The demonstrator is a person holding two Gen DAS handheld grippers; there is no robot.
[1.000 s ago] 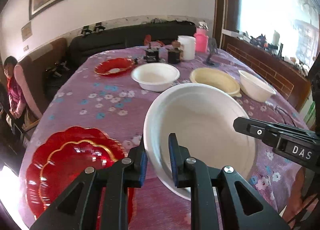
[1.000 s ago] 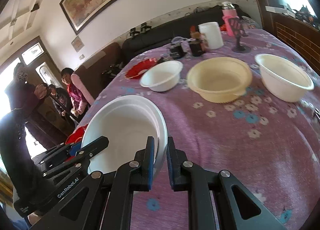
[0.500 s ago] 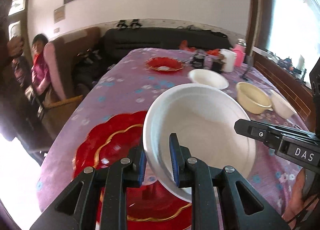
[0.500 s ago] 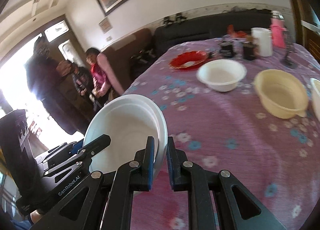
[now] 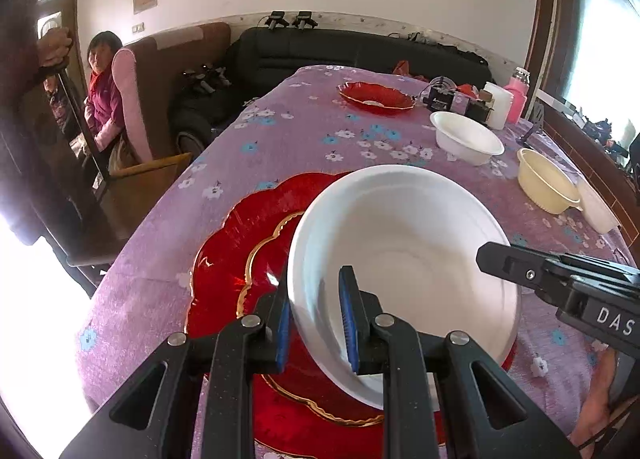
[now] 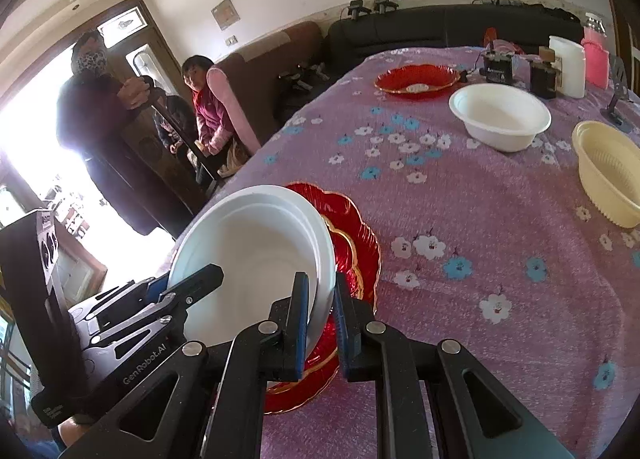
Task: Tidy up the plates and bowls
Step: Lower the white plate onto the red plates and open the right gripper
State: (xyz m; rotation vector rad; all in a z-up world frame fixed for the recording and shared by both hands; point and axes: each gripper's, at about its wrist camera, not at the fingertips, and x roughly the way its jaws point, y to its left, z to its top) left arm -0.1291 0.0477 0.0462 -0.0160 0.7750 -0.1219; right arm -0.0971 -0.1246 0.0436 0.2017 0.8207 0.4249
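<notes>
Gripping the large white bowl (image 5: 404,259) from opposite sides, both tools were clamped on its rim: the left gripper (image 5: 314,325) had one blue pad inside the bowl and one outside at the near-left part of the rim, and the right gripper (image 6: 322,329) pinched the rim on the other side in the same way. The bowl hung tilted over the big red plates (image 5: 240,259), a scalloped pair with gold edging stacked near the table's near-left corner; whether the bowl's underside touched them could not be told.

Across the purple flowered tablecloth (image 6: 460,195), a second white bowl (image 6: 500,117) sat well apart toward the far side of the table, upright and empty. Beside it, closer to the right edge, stood a cream-yellow bowl (image 6: 608,171), and in the left wrist view another white bowl (image 5: 598,211) lay just beyond that one, touching or almost touching it. A small red dish (image 6: 416,79) rested near the far edge, with something pale inside. At the far-right corner stood a white jug (image 6: 566,67), a pink bottle (image 6: 596,55) and some small dark devices (image 6: 500,67).

Off the table's left edge, a seated person (image 5: 102,99) in a red top was beside a brown chair (image 5: 168,71).
</notes>
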